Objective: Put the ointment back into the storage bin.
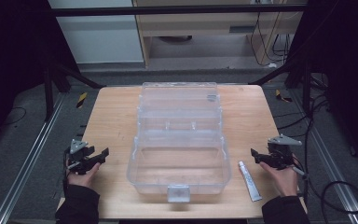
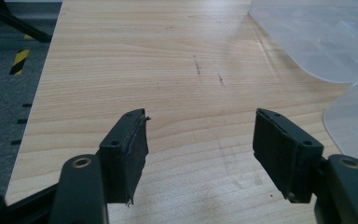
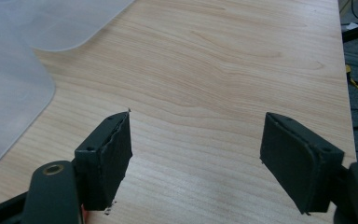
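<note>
A small white tube [image 1: 250, 180] lies on the wooden table [image 1: 116, 116] at four o'clock from the open clear plastic box [image 1: 179, 140], long axis running toward the person. The right gripper [image 1: 256, 156], jaws wide and empty, hovers just right of it; left gripper [image 1: 103, 155], also gaping empty, sits far across.

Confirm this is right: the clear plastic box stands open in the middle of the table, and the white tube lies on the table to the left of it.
Not quite. The white tube lies to the right of the clear plastic box, near the right hand-held gripper, as the high view shows. The box does stand open mid-table.
</note>
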`<state>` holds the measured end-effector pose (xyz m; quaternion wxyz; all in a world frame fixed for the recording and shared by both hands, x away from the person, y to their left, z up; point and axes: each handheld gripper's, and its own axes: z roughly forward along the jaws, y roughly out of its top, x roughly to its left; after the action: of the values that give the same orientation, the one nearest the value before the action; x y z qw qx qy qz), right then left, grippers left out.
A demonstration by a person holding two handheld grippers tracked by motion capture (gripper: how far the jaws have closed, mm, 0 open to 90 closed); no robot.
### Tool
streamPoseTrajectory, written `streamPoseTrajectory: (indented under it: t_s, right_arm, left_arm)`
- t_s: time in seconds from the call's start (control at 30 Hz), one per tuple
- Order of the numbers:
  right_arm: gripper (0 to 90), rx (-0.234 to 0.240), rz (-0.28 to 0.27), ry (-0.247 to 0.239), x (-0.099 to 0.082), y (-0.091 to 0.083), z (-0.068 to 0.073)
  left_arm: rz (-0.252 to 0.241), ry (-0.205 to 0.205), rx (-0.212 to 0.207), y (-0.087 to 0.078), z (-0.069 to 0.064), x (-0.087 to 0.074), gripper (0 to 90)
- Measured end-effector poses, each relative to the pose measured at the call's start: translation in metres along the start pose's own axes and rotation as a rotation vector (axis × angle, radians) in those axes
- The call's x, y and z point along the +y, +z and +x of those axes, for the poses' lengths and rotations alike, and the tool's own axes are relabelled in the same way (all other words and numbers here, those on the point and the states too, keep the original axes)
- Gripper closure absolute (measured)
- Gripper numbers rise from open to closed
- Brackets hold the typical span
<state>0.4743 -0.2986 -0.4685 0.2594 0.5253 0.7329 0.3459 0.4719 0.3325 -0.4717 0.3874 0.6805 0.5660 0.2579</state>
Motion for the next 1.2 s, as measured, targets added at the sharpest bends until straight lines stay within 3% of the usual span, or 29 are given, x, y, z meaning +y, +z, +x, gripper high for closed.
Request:
streamPoseTrajectory:
  t_s: [0.2,0.27,0.47,0.83,1.2]
  right_arm:
    - [28.4,0.006,-0.006,-0.006,0.007,-0.012,0.006]
    - [29.0,0.014,0.011,-0.001,0.010,-0.015,0.008]
    - [33.6,0.038,0.040,-0.053,0.018,-0.026,0.018]
    - [39.2,0.071,0.110,-0.071,0.038,-0.045,0.034]
    - [44.1,0.108,0.229,-0.078,0.053,-0.052,0.045]
  left_arm:
    - [0.011,0.000,-0.005,-0.001,-0.001,0.000,37.7]
    - [0.006,0.002,-0.008,-0.002,-0.001,0.000,37.7]
    - [0.023,0.009,-0.012,0.000,-0.003,-0.001,38.1]
    - [0.042,0.021,-0.022,0.002,-0.006,-0.001,38.3]
    - [0.053,0.027,-0.022,0.003,-0.008,-0.001,38.4]
